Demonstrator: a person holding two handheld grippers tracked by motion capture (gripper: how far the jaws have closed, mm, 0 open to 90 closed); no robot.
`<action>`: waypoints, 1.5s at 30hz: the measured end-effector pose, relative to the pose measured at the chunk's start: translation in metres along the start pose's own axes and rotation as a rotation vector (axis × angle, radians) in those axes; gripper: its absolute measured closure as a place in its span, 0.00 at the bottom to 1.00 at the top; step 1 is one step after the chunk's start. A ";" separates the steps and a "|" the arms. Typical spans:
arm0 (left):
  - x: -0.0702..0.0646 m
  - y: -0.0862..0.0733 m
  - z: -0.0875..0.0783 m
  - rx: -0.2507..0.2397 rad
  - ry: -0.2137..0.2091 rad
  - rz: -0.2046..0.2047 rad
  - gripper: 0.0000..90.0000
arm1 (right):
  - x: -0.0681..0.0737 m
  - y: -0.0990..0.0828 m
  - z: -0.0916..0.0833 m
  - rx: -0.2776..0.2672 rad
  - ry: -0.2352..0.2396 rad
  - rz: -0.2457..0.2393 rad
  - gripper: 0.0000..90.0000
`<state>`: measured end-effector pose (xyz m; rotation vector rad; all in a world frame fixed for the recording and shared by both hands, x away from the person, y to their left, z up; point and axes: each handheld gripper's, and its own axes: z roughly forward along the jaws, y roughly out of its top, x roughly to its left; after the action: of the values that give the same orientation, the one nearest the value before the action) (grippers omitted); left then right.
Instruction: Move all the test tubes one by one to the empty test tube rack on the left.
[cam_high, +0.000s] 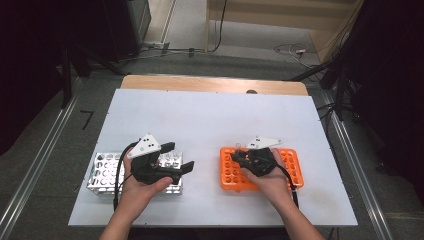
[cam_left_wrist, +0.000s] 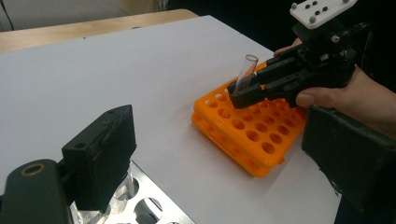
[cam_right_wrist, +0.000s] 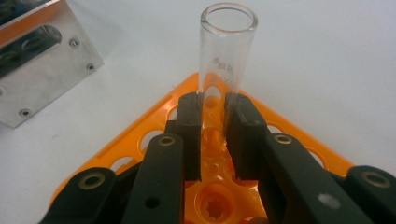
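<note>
right gripper (cam_high: 239, 156) jaws closed on clear glass tube (cam_right_wrist: 225, 56), tube upright over near-left corner of orange rack (cam_high: 292, 165). left gripper (cam_high: 177, 156) jaws wide apart, holding nothing, above metal rack (cam_high: 102, 172). both racks on white worktop (cam_high: 210, 115), well apart.

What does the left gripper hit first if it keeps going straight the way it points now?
Probably the orange plastic tube rack: it sits dead ahead between the open jaws of the left gripper, across bare white tabletop. The right gripper, clamping a clear glass tube, sits beyond. Depth is uncertain.
</note>
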<state>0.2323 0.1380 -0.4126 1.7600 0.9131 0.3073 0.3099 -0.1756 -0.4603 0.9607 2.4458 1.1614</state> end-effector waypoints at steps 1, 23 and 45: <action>0.000 0.000 0.000 0.001 0.000 0.002 0.11 | 0.000 0.000 -0.001 -0.007 -0.001 0.001 0.82; -0.006 0.000 0.005 0.005 -0.018 0.013 0.11 | 0.018 0.013 -0.043 -0.131 0.073 -0.035 0.82; -0.027 0.003 0.016 0.011 -0.087 0.050 0.19 | 0.046 0.017 -0.044 -0.122 0.201 -0.096 0.82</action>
<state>0.2252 0.1077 -0.4101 1.7949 0.8105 0.2561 0.2613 -0.1626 -0.4178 0.7144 2.5062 1.4154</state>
